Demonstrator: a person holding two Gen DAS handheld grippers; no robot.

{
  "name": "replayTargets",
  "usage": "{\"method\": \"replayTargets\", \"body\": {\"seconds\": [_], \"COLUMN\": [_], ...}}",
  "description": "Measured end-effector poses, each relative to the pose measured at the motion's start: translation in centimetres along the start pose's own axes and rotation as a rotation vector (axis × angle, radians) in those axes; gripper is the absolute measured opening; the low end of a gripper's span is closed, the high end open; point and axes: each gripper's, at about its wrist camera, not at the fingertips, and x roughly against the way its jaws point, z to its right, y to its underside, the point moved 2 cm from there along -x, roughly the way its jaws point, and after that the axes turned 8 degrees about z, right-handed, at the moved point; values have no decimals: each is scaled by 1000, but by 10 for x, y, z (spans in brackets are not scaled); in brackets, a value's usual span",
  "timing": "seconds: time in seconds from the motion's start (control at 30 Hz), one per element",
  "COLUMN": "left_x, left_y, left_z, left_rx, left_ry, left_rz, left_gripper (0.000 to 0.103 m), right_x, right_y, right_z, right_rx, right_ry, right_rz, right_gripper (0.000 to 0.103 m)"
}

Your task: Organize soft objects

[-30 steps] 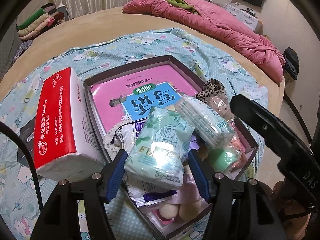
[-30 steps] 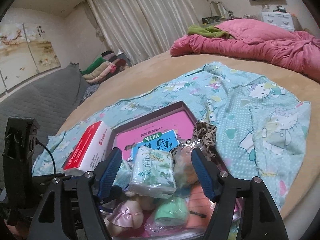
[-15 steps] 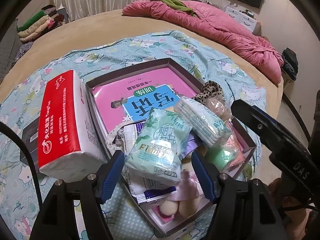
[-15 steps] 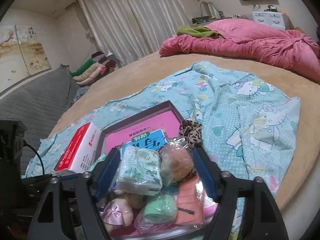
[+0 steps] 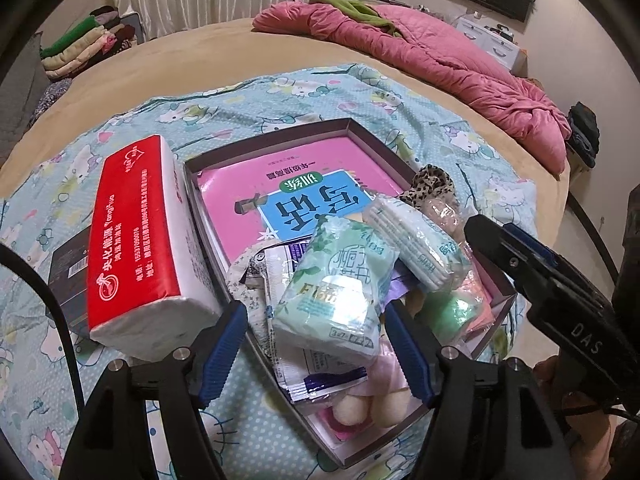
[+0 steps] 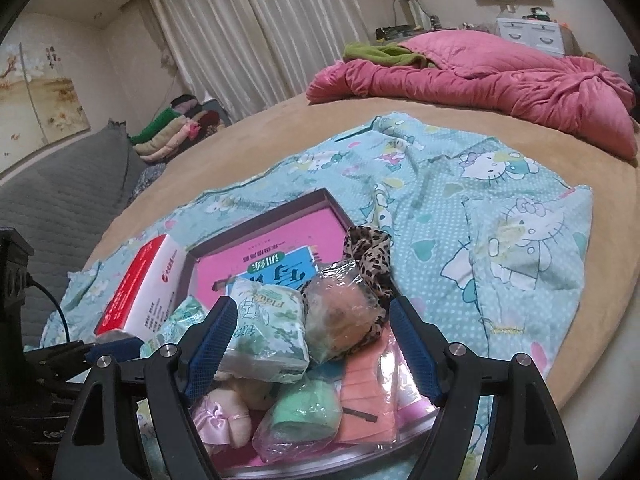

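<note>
inside the shallow box (image 5: 400, 156): pink book (image 5: 248, 200), tissue packs (image 5: 336, 292), plush (image 6: 228, 412); both grippers (image 5: 316, 348) (image 6: 308, 344) gape, just widened, unpressed.

We see the pink booklet (image 5: 256, 184) half buried under tissue packs (image 5: 336, 284), plush toy (image 6: 228, 408) partly covered, perhaps a doll

Both the left gripper (image 5: 316, 356) and the right gripper (image 6: 312, 350) have just been opening, their fingers now clear of the green tissue pack (image 5: 340, 292) lying loose in the box (image 5: 360, 130).
</note>
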Motion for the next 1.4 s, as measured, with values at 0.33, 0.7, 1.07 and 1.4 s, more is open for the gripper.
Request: {"method": "replayTargets", "body": {"seconds": [0.33,0.7,1.07,1.4], "left_x": [23,55,88,117], "left_y": [1,0,1,10], "left_z": [-8,-25,-39,-49], "left_rx": [26,45,53,64], "left_ry": [-2,-33,-75,-114], "left_rz": [28,77,121,142], "left_gripper": [75,78,84,84], "right_x": [16,47,81,112], "right_y": [-6,-25,-33,-34], "right_z": [-19,-53,-93,-118], "right_rx": [-3,36,30,48], "right_ry": [3,15,-38,-76], "right_rz": [13,82,106,130], "right_gripper": [80,83,83,83]}}
